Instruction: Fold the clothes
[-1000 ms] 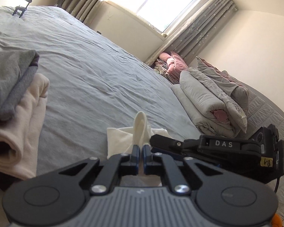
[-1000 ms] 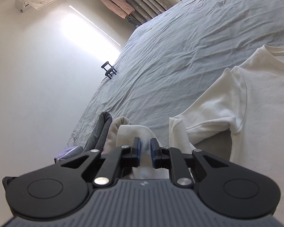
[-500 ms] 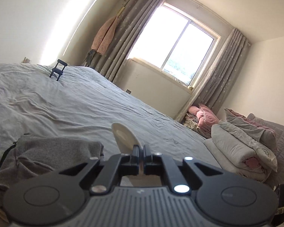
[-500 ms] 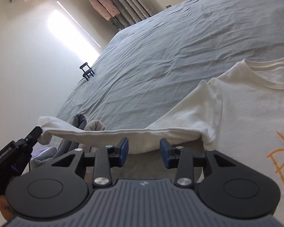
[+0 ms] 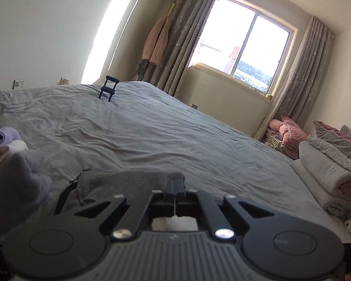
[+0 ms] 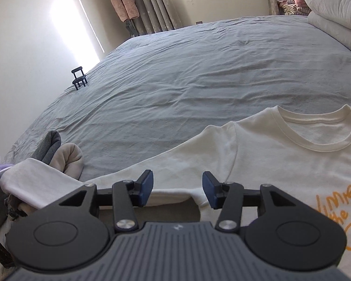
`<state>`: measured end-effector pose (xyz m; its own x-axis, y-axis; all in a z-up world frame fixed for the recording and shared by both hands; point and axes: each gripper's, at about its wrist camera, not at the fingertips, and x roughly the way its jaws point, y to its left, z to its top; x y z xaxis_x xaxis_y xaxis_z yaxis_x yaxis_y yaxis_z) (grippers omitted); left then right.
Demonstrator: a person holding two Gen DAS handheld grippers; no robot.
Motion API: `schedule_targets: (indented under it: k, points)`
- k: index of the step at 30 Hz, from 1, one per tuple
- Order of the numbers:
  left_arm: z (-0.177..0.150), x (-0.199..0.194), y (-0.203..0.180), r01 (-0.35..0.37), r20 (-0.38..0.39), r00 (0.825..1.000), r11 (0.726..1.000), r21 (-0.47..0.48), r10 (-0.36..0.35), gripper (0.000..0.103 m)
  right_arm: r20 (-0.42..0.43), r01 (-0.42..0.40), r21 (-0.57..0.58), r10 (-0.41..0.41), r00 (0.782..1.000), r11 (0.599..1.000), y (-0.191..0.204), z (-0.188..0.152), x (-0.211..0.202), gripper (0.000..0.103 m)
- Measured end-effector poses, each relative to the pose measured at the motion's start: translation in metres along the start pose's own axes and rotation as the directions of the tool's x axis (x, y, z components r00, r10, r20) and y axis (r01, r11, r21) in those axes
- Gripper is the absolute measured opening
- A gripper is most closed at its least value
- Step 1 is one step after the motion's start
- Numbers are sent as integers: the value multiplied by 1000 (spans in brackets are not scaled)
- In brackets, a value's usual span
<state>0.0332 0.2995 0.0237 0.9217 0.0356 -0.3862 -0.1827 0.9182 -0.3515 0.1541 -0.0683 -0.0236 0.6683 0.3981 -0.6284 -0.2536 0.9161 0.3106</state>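
Left wrist view: my left gripper (image 5: 174, 193) is clenched tight, pads pressed together. A sliver of white cloth shows just behind them, but I cannot tell whether it is pinched. Beyond the tips lies a grey folded garment (image 5: 126, 181) on the grey bedsheet (image 5: 175, 140), with a small black stand (image 5: 108, 91) far off near the window (image 5: 241, 49).

Right wrist view: my right gripper (image 6: 177, 188) is opening — jaws apart, pads clear of the fabric. The white T-shirt (image 6: 280, 149) lies flat on the sheet, collar away from me, its sleeve (image 6: 42, 182) stretched leftward under the tips onto the pile of folded clothes (image 6: 63, 154).
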Motion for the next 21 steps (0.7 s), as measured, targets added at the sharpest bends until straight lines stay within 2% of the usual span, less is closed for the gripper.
schedule_targets:
  k: [2,4,5,6,9,13,14,18,21]
  points:
    - [-2,4,-1,-8,-33,999,1000,7,8,6,-11,-5,-17,5,1000,1000,3,4,5,51]
    - [-4,8,-2,-18,-45,999,1000,1,18,21,-20,-13,-42,12,1000,999,8,8,11,51]
    - [-4,11,-2,-26,-51,998,1000,-9,26,33,-23,-13,-56,12,1000,998,11,10,14,51]
    - [-5,13,-1,-34,-55,998,999,-19,33,36,-25,-13,-70,11,1000,997,14,13,18,51]
    - [-9,19,3,-40,-70,997,998,-49,36,36,-41,-9,-131,4,999,991,25,21,36,51]
    - [-12,28,8,-55,-92,995,995,-86,47,33,-95,-17,-294,-12,995,956,40,25,65,51]
    - [-13,30,8,-58,-98,994,994,-96,48,24,-107,-25,-335,-11,994,942,45,24,71,51]
    - [-15,33,6,-54,-98,994,994,-97,44,3,-165,-82,-486,0,986,870,64,17,97,51]
    - [-16,34,3,-51,-94,995,996,-75,44,2,-188,-104,-552,-1,982,828,72,11,112,51]
